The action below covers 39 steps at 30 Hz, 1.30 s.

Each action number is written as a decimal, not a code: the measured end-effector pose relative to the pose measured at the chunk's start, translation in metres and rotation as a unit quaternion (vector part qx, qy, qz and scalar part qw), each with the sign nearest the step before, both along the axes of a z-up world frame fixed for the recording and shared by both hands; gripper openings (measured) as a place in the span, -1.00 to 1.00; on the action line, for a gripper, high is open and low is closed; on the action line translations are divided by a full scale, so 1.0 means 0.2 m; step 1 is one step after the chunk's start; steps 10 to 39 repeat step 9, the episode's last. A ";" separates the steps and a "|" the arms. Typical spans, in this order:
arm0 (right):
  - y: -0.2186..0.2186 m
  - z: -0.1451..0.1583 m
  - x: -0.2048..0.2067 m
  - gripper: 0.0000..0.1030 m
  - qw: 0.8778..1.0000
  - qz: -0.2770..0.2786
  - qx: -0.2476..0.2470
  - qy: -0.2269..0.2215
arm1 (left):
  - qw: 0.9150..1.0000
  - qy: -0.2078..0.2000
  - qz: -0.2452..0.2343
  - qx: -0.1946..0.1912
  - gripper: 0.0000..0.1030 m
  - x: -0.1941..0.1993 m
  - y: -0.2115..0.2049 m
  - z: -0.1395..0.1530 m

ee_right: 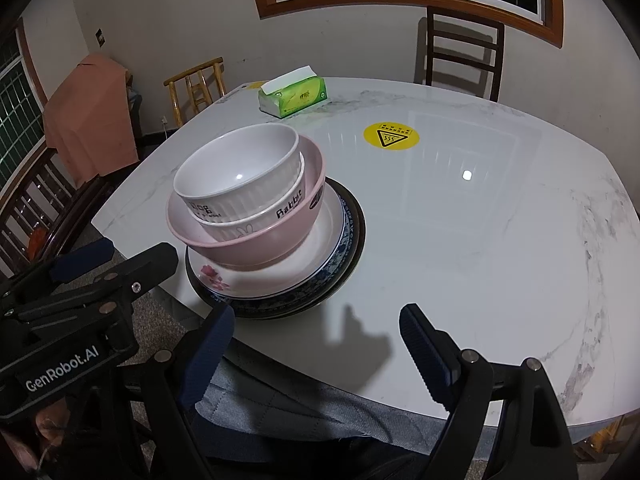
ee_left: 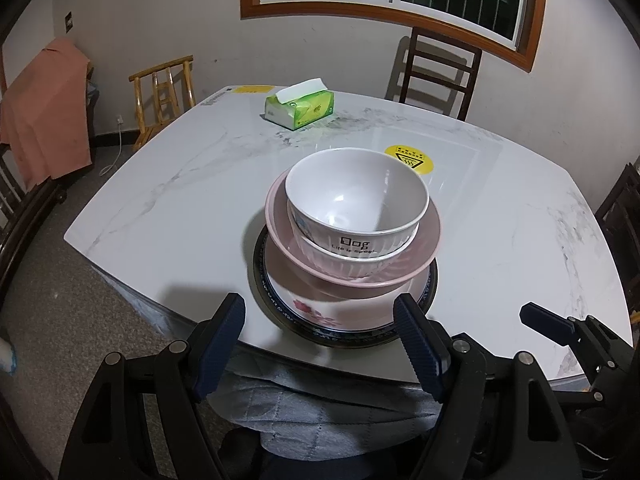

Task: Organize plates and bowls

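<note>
Crockery sits in one stack near the table's (ee_left: 160, 200) front edge — two white bowls (ee_left: 356, 196) nested in a pink bowl (ee_left: 424, 236), on a flowered plate (ee_left: 316, 314) over darker plates (ee_right: 352, 232). Stacking looks finished, or nearly so. Left gripper (ee_left: 320, 344) and right gripper (ee_right: 316, 348) hang just short of it, jaws wide, holding nothing.

The top white bowl (ee_left: 356, 200) reads "Dog – Life is sweet", the white bowl under it (ee_right: 260, 220) "Rabbit", the left gripper (ee_right: 72, 280) "GenRobot.AI" – the yellow sticker (ee_right: 391, 136) shows a heat-warning sign.
</note>
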State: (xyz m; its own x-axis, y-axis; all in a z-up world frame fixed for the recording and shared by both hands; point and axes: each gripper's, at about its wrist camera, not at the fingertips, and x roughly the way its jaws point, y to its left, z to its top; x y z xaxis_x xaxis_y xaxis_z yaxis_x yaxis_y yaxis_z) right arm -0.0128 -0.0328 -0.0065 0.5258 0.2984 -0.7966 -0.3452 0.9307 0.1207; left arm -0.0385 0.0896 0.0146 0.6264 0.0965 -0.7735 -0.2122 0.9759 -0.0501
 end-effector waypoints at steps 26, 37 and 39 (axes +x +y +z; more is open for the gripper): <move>0.01 0.00 0.00 0.69 1.000 0.001 0.000 -0.003 | 1.000 -0.002 -0.003 0.003 0.55 -0.01 0.00 0.00; 0.01 0.00 0.00 0.69 1.000 0.001 0.000 -0.003 | 1.000 -0.002 -0.003 0.003 0.55 -0.01 0.00 0.00; 0.01 0.00 0.00 0.69 1.000 0.001 0.000 -0.003 | 1.000 -0.002 -0.003 0.003 0.55 -0.01 0.00 0.00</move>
